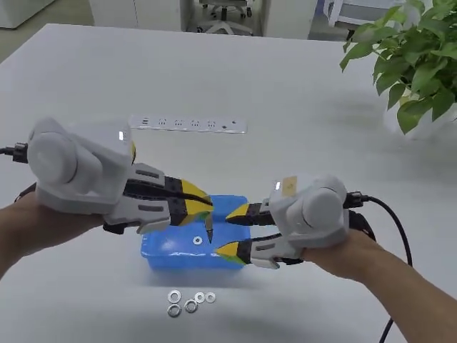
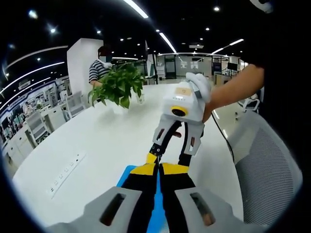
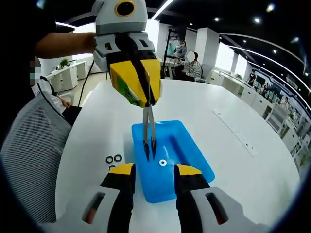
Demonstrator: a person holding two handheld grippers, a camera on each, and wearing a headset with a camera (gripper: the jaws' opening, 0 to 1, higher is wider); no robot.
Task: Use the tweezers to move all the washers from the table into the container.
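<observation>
The blue container [image 1: 161, 251] sits on the white table [image 1: 285, 93] with a lone washer [image 1: 197, 241] lying flat on its floor, so by that evidence the job is only begun; a cluster of washers [image 1: 191, 306], about five as far as I can count, lies on the bare table just outside the container's near wall, none of them touched by a tool. The left gripper [image 1: 202, 202] hangs above the container's left part with its jaws closed narrowly on the tweezers [image 1: 209, 227], which point down into the container; in the right gripper view their tips stand slightly apart just beside the lone washer and carry nothing that I can make out. The right gripper [image 1: 226, 231] hovers over the container's right end with its jaws spread wide and nothing between them. What remains, as I judge it, is the greater share: each washer of the cluster has to be pinched in turn, lifted over the near wall and let go inside.
</observation>
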